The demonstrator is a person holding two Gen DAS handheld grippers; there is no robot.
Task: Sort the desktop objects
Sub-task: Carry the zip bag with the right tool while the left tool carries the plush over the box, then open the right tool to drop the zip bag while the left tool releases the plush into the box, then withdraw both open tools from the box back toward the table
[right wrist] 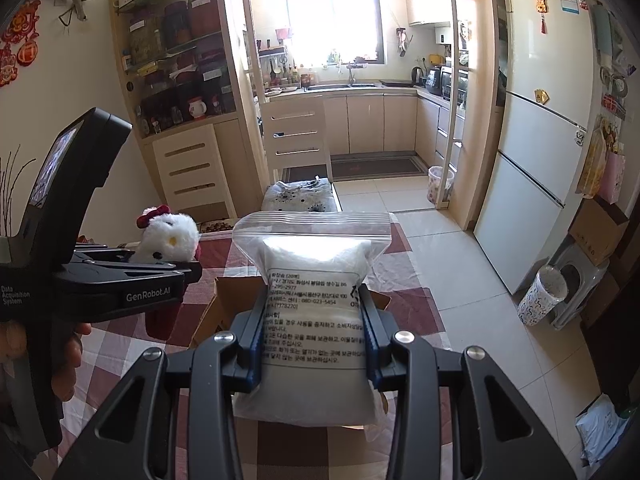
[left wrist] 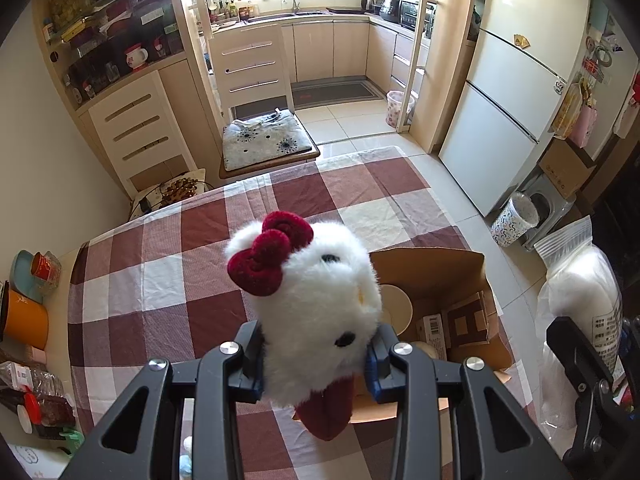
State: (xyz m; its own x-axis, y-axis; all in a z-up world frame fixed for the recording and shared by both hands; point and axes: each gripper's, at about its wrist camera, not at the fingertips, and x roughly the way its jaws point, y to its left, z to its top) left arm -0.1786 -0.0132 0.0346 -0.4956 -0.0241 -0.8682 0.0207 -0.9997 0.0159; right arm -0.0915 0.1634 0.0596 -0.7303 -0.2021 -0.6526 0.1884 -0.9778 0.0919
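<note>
My left gripper [left wrist: 316, 364] is shut on a white plush toy [left wrist: 320, 304] with a dark red bow, held above the checked tablecloth [left wrist: 160, 280] beside an open cardboard box [left wrist: 436, 272]. The box holds a cream bowl [left wrist: 398, 310] and small cartons [left wrist: 460, 326]. My right gripper [right wrist: 314, 344] is shut on a clear zip bag of white filling [right wrist: 316, 280] with printed text, held over the same box [right wrist: 228, 300]. In the right wrist view the left gripper [right wrist: 176, 276] and the plush toy [right wrist: 170, 240] show at the left, a hand below. The bag [left wrist: 580, 280] also shows in the left wrist view.
A chair with a floral cushion [left wrist: 266, 140] stands at the table's far end. Cups, an orange container [left wrist: 26, 320] and packets crowd the table's left edge. A fridge [left wrist: 516, 100], a patterned bin [left wrist: 514, 220] and a stool stand on the tiled floor to the right.
</note>
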